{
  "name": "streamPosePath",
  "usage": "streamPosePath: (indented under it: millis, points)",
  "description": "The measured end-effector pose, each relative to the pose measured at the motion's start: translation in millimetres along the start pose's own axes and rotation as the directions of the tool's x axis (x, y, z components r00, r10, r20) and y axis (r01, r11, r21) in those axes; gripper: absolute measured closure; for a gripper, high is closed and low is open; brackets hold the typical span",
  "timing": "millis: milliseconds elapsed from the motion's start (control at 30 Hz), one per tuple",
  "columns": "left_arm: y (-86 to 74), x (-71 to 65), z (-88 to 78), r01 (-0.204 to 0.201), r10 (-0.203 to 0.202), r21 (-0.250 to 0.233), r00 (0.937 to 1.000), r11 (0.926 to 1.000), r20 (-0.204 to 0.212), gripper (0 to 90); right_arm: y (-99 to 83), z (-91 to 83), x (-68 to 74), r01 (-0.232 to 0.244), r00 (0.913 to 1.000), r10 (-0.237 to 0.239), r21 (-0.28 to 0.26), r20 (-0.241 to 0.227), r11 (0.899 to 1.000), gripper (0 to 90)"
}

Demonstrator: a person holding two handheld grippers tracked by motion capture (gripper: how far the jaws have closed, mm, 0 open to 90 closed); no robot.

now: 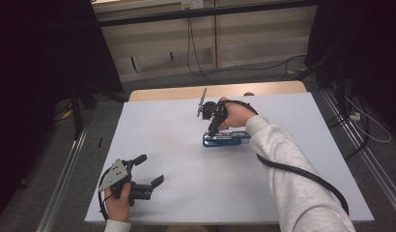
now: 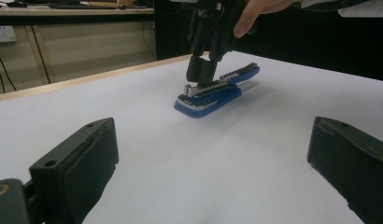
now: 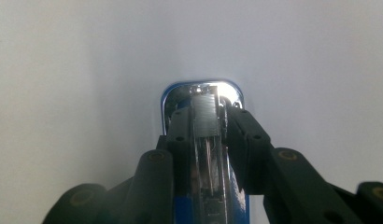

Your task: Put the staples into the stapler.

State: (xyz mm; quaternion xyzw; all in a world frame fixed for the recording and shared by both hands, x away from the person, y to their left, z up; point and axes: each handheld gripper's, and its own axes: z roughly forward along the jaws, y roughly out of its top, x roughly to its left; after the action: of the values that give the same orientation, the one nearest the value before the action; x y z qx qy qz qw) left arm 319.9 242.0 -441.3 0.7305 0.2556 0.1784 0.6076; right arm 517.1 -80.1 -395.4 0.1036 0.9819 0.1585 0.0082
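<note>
Our right hand-held gripper (image 1: 211, 129) points down with its jaws set either side of the stapler's (image 1: 226, 139) metal magazine at the front end, seemingly touching it. The blue stapler lies on the white worktop (image 1: 186, 159), right of centre. Our left hand-held gripper (image 1: 150, 171) rests wide open, empty, near the front left.

A white sheet (image 1: 186, 159) covers most of the table (image 1: 176, 92), whose bare wooden edge shows along the far side. Beyond it, grey carpet (image 1: 152, 82) meets a beige wall panel (image 1: 152, 43), with black cables (image 1: 193, 48) hanging down. Dark curtains (image 1: 36, 72) flank both sides, and 2 metal rails (image 1: 65, 174) run along the floor.
</note>
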Motion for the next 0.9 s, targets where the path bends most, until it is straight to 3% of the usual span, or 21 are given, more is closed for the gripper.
streamPosePath:
  millis: [167, 200, 467, 700, 733, 833, 867, 900]
  points:
    - [-0.2, 0.6, 0.8, 0.003, -0.003, 0.004, 1.0000, 1.0000, -0.001, 2.0, -4.5, -5.7, 0.1, -0.009, 0.9998, 0.009, -0.017, 0.019, 1.000, 62.8]
    - [-0.3, 0.2, 2.2, 0.009, -0.010, 0.009, 0.9999, 0.9999, 0.005, 2.0, -8.6, -10.3, 2.1, -0.039, 0.9988, 0.040, -0.040, 0.030, 0.998, 56.8]
    - [5.0, -0.4, 10.3, 0.014, -0.014, 0.021, 0.9998, 0.9997, 0.016, 2.0, -35.8, -23.9, 4.9, -0.106, 0.9926, 0.112, -0.117, 0.048, 0.987, 43.8]
    - [8.6, -0.4, 19.6, 0.024, -0.025, 0.036, 0.9991, 0.9991, 0.033, 2.0, -65.8, -32.4, 7.2, -0.167, 0.9821, 0.180, -0.184, 0.057, 0.969, 31.3]
    - [10.3, 0.2, 23.3, 0.030, -0.032, 0.040, 0.9990, 0.9987, 0.032, 2.0, -76.6, -35.0, 7.6, -0.185, 0.9765, 0.204, -0.210, 0.070, 0.960, 27.7]
    - [12.0, 0.3, 26.9, 0.042, -0.044, 0.043, 0.9985, 0.9982, 0.033, 2.0, -86.9, -37.1, 9.6, -0.209, 0.9695, 0.232, -0.226, 0.080, 0.952, 22.9]
    - [14.1, 0.4, 30.6, 0.040, -0.042, 0.053, 0.9985, 0.9978, 0.036, 2.0, -96.9, -39.3, 12.2, -0.236, 0.9602, 0.264, -0.243, 0.091, 0.941, 18.4]
    - [14.1, 0.4, 30.6, 0.040, -0.042, 0.053, 0.9985, 0.9978, 0.036, 2.0, -96.9, -39.3, 12.2, -0.236, 0.9602, 0.264, -0.243, 0.091, 0.941, 18.4]
